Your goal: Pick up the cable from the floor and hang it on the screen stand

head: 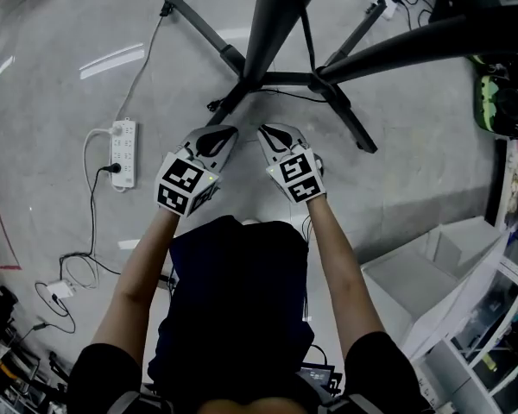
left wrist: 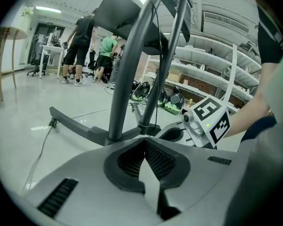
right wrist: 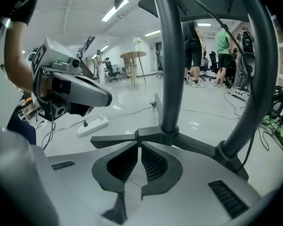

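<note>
Left gripper (head: 228,134) and right gripper (head: 266,133) hung empty, fingers closed, just short of the base of the screen stand (head: 272,33); task not started by my read, black cable (head: 214,105) lay on the floor (head: 414,145) by the legs, pickup and hanging both left.

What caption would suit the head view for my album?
Left gripper and right gripper, both shut, near the stand base.

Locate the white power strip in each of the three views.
Head view: the power strip lies on the floor, left of centre.
Left gripper view: not in it.
Right gripper view: on the floor at mid-left.
Shared landmark: the screen stand's dark base, in all three.
</note>
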Motion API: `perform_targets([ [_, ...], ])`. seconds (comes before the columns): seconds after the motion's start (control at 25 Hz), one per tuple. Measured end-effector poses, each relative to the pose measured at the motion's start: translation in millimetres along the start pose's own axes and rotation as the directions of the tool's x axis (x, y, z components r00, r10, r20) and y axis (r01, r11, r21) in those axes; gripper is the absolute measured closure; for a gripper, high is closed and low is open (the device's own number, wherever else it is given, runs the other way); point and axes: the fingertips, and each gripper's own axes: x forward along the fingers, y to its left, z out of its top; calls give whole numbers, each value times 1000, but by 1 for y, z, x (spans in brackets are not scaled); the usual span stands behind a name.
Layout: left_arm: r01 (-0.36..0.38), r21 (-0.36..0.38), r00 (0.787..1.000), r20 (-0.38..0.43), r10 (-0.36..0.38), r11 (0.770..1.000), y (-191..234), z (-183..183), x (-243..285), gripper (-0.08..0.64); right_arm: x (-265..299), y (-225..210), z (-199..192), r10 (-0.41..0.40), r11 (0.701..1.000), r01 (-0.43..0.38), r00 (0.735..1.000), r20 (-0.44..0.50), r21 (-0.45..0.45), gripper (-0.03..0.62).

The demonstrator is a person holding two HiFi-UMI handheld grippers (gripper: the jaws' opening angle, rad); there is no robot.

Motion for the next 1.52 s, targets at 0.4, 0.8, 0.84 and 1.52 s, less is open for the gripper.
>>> perform_targets([
  [0.4, -33, 51, 998, 61, 29, 998, 38, -17, 41, 552, 57, -49, -50, -44, 987, 29, 995, -91, -159, 566],
  [0.8, -59, 83, 996, 75, 53, 995, 59, -22, 33, 552, 108, -75, -69, -85, 960, 40, 985, -152, -278, 547],
  [0.84, -66, 85, 994, 89, 58, 994, 60, -21, 31, 552, 112, -75, -71, -83, 959, 36, 984, -157, -282, 538],
  [1.52, -115, 98, 983, 154, 100, 989, 79, -26, 15, 552, 165, -106, -102, -106, 938, -7, 946, -308, -347, 385],
])
